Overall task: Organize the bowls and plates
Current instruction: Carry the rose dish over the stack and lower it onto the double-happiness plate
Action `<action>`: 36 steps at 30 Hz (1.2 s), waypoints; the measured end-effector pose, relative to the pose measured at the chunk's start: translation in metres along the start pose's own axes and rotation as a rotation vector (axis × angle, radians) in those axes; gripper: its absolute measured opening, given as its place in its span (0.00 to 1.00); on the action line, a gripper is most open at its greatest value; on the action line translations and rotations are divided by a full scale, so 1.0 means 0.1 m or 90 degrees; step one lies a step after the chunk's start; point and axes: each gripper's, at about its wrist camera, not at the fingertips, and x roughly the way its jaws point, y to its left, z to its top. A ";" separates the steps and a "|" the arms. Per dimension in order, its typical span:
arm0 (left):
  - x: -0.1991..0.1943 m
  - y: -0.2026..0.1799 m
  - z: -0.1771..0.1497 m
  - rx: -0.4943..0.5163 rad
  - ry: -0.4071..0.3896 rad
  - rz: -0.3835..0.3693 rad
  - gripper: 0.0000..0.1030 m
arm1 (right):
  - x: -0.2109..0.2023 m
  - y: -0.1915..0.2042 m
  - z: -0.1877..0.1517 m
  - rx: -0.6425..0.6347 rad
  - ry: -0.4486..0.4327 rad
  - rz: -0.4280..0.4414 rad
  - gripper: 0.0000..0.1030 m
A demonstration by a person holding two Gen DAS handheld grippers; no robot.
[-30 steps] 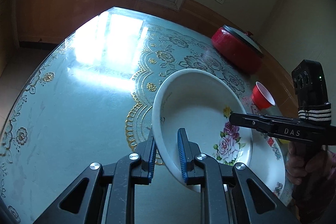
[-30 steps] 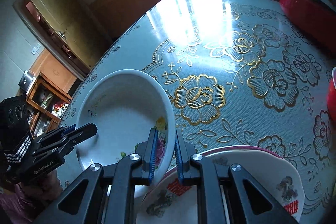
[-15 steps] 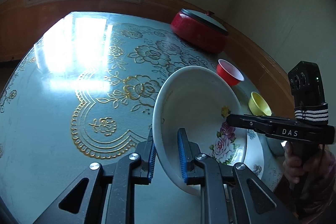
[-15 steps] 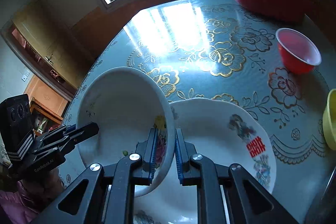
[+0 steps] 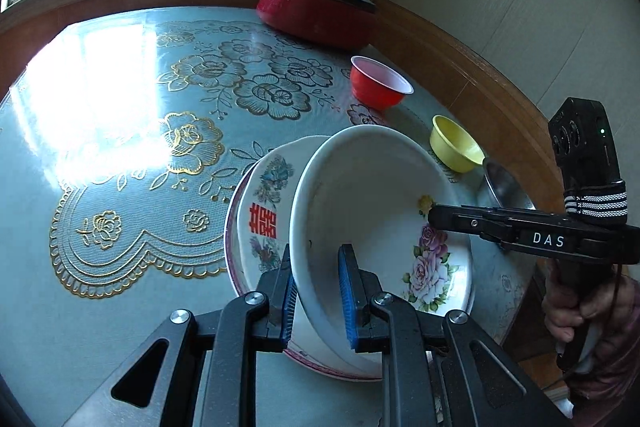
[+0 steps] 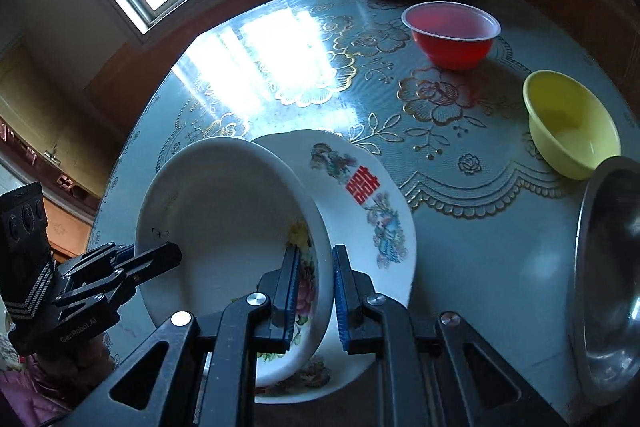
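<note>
Both the left gripper (image 5: 314, 291) and right gripper (image 6: 314, 291) clamp opposite rims of the white floral bowl (image 5: 376, 211). The bowl sits tilted over the red-character plate (image 6: 372, 203) just ahead of their fingertips.

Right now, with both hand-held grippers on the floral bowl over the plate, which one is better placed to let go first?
Left looks better placed to release first: its side of the bowl sits low by the plate. Right pinches the opposite rim and can steady it.

bowl (image 5: 372, 211) over plate (image 5: 260, 187), two small bowls (image 6: 452, 31) behind
</note>
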 end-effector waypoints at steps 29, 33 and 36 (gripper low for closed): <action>0.10 0.13 0.08 -0.011 0.003 0.017 0.22 | 0.13 0.02 0.11 0.024 -0.023 -0.026 0.29; 0.07 0.15 0.09 -0.024 -0.005 0.009 0.22 | 0.11 0.04 0.20 0.022 -0.043 -0.025 0.32; 0.05 0.14 0.08 -0.022 -0.004 0.012 0.22 | 0.21 0.07 0.20 0.011 -0.008 -0.038 0.36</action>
